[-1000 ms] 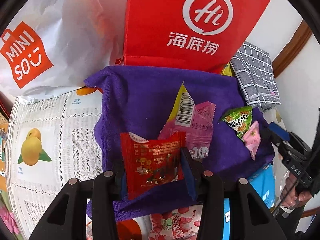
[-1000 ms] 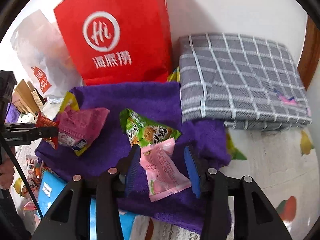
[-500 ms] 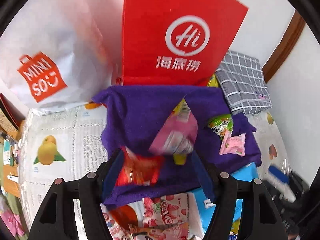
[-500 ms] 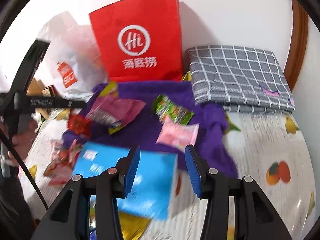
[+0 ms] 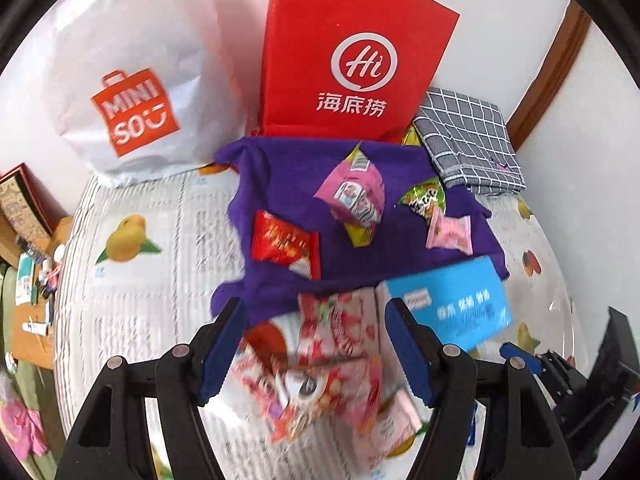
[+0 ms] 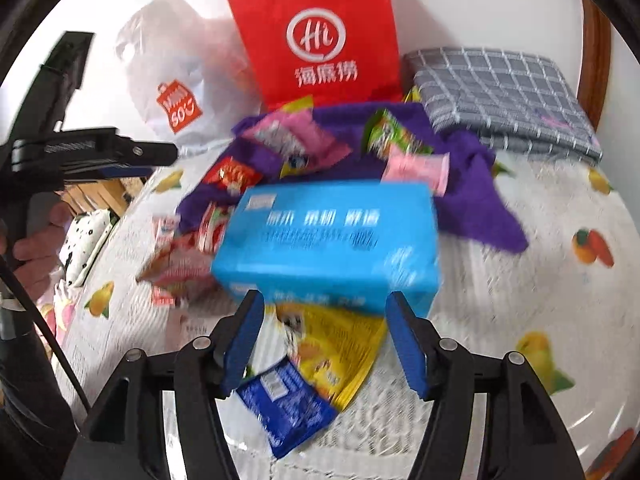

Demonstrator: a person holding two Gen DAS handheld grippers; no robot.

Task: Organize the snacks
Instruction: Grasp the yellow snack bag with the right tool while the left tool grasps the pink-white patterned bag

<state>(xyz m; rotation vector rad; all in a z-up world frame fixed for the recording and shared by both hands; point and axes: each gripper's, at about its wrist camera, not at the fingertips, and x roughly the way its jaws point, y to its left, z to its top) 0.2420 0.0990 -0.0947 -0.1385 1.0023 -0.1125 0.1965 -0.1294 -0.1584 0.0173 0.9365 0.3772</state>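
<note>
On the purple cloth (image 5: 288, 168) lie a red packet (image 5: 284, 244), a big pink packet (image 5: 352, 196), a green packet (image 5: 424, 200) and a small pink packet (image 5: 448, 232). My left gripper (image 5: 316, 320) is open above a blurred heap of pink strawberry packets (image 5: 332, 340), gripping nothing. A blue box (image 6: 328, 240) lies in front of the cloth (image 6: 476, 200). Just short of it, my right gripper (image 6: 325, 308) hangs over a yellow packet (image 6: 340, 344) and a dark blue packet (image 6: 284, 404); its jaws are opening and nothing is pinched between them.
A red paper bag (image 5: 352, 56) and a white shopping bag (image 5: 132, 80) stand against the wall behind the cloth. A folded grey checked cloth (image 5: 468, 140) lies at the back right. The fruit-print table cover (image 5: 140, 280) spreads left; a hand (image 6: 36, 240) holds the left gripper.
The left gripper let go of the red packet onto the purple cloth and drew back. The right gripper released the small pink packet, drew back past the blue box, and its jaws widened.
</note>
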